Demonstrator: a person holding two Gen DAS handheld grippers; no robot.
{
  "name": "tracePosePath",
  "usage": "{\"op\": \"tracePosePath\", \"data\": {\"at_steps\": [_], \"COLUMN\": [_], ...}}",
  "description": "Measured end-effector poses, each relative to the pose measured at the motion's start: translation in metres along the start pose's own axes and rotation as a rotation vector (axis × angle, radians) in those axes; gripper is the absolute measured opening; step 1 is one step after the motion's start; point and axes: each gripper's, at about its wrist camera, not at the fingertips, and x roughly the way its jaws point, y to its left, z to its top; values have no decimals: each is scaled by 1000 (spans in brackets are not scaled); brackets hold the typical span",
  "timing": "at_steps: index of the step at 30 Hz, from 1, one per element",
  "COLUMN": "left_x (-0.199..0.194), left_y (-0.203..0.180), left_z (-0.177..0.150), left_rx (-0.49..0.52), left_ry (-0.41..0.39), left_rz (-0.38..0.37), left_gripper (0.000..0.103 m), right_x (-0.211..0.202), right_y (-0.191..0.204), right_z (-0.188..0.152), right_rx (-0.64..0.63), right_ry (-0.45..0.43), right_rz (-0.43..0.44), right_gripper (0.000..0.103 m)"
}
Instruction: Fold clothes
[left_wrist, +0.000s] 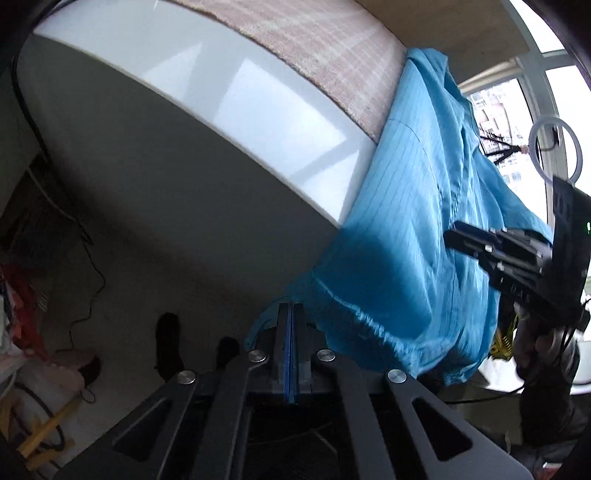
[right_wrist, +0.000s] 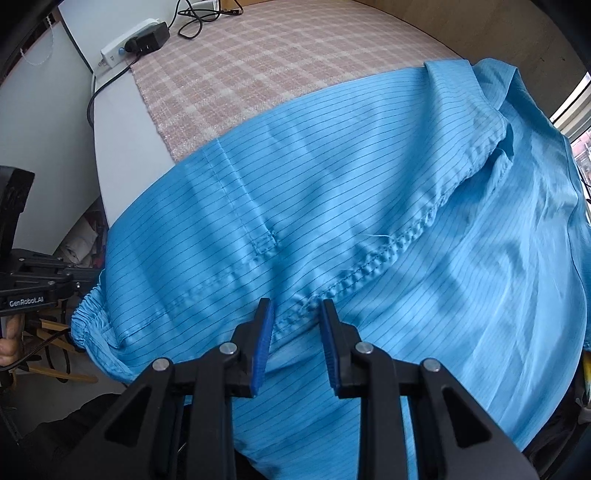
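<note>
A: Left wrist view: left gripper (left_wrist: 291, 314) has its pads pressed together at the elastic cuff of the blue pinstriped garment (left_wrist: 406, 240); whether fabric is pinched, I cannot tell.

B: Garment position?

A: Draped over the white table (left_wrist: 207, 110) edge, partly on the pink checked mat (right_wrist: 258, 66).

B: Right gripper (right_wrist: 297, 314)?

A: Fingers spread, straddling a gathered seam, pads not pressing.

Your garment (right_wrist: 332, 192) lies across the near part of the mat (right_wrist: 258, 62), which sits on the table (left_wrist: 184, 85), and its lower half hangs over the front edge. At the table's far left corner (behind the mat) rests a power strip (right_wrist: 114, 51) with a plugged-in adapter (right_wrist: 149, 37).
</note>
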Motion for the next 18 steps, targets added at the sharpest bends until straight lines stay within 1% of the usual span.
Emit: {"op": "tracePosePath", "data": {"at_steps": [1,2,4,5,6,7,8,11,13,16,18], "left_x": [-4,-7,-14,-18,-21,-25,-28,-36,-39,-40,-40], "left_y": [2,4,7,9,12,15,18,25,29,33,34], "left_z": [-2,-5,-9,-11,-12,-13,-13,-10,-6,1,6], "left_rx": [8,16,31,39,47,53,54,94,138,188,217], "left_ry": [0,0,1,1,3,4,3,3,12,19,24], "left_rz": [26,52,105,125,133,137,132,106,81,45,20], "left_gripper": [0,0,0,0,0,0,0,0,0,0,0], "right_x": [-7,-16,-36,-43,-47,-48,-45,-28,-13,10,18], "right_y": [2,11,32,43,58,73,88,130,145,158,163], "right_z": [1,0,-3,-3,-3,0,3,12,15,21,19], "right_rx": [-16,-50,-130,-153,-146,-141,-159,-233,-271,-279,-307], "right_ry": [-16,-34,-61,-58,-48,-39,-28,20,79,165,200], "right_rz": [-4,21,100,171,246,297,301,246,190,143,105], "right_gripper": [25,25,26,28,29,35,42,43,43,43,43]}}
